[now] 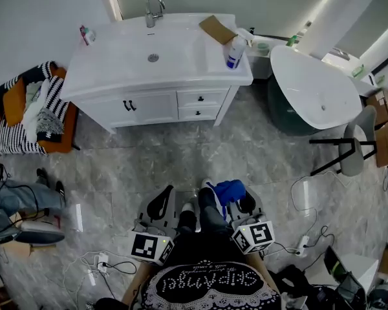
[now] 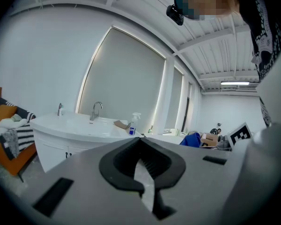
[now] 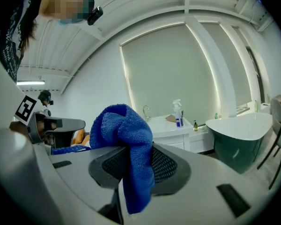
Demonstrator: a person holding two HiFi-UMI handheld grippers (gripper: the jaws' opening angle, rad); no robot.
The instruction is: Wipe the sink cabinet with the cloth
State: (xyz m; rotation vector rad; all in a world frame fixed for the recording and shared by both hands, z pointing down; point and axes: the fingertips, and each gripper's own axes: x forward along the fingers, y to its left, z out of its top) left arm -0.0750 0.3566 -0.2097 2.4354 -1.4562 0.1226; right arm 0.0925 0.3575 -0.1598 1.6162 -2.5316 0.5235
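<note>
The blue microfibre cloth (image 3: 126,144) sits bunched in your right tongs (image 3: 133,167), which are clamped on its middle. One fold rises above the pads and a tail hangs below. Your left tongs (image 2: 141,165) are closed tip to tip with nothing between them. You hold both low in front of you, well apart from the white sink cabinet (image 1: 155,105) across the grey floor (image 1: 181,154).

The grip takes only a pinch of the cloth, so I judge that a hard drag along the cabinet could pull it free. It could also leave the hard pads, not the fabric, rubbing the paint.

On the worktop (image 1: 116,57) a spray bottle (image 1: 235,51) and a brown cardboard piece (image 1: 218,29) stand near the right edge. A wide sweep there would likely knock them off.

Loose cables (image 1: 103,263) lie on the floor by your feet, with more to your right (image 1: 304,192). Stepping forward while looking down at the tongs risks a snag.

The bathtub (image 1: 313,89) stands just beside the cabinet's right end and leaves little room for your elbow there.

The spray bottle carries a blue label too small to read. The script on your top (image 1: 210,283) appears upside down and I cannot read it reliably. The marker cubes (image 1: 253,236) show only black-and-white squares.
</note>
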